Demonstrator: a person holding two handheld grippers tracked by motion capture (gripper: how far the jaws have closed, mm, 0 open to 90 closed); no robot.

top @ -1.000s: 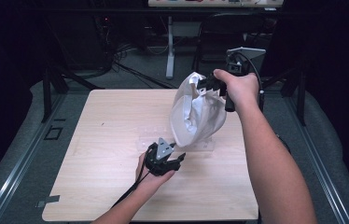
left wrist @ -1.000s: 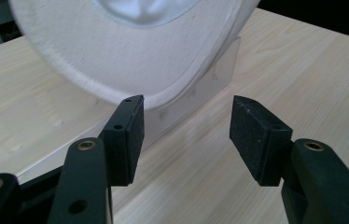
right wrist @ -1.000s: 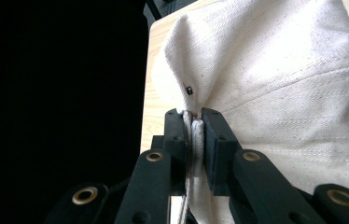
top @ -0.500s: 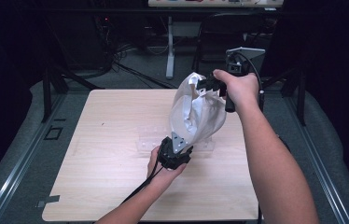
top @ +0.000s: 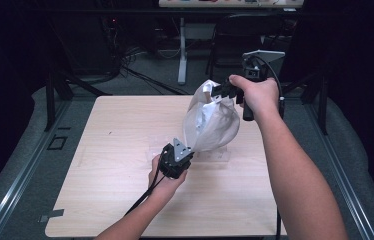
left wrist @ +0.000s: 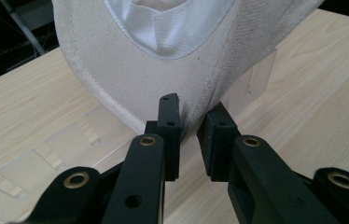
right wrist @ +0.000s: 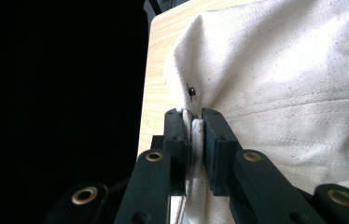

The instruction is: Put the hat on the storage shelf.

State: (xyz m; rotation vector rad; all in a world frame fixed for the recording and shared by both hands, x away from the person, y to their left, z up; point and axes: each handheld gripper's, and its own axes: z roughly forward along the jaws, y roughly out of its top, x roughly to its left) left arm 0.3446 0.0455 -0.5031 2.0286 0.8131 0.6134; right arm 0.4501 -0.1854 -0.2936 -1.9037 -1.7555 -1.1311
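Both sets of fingers are clamped on the white cloth bag (top: 210,122). Right gripper (right wrist: 196,122) pinches its bunched upper edge, holding it above the table (top: 100,190). Left gripper (left wrist: 192,125) has just been closing, with the bag's lower seam between its pads. Left gripper view adds a white inner lining and clear plastic pieces (left wrist: 32,163) on the table under the bag. Bag top is cropped there; contents probably can't be judged.

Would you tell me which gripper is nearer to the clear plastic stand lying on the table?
Left. The left gripper pinches the white cloth bag's bottom edge just above the clear stand; the right gripper clamps the bag's top, high above it.
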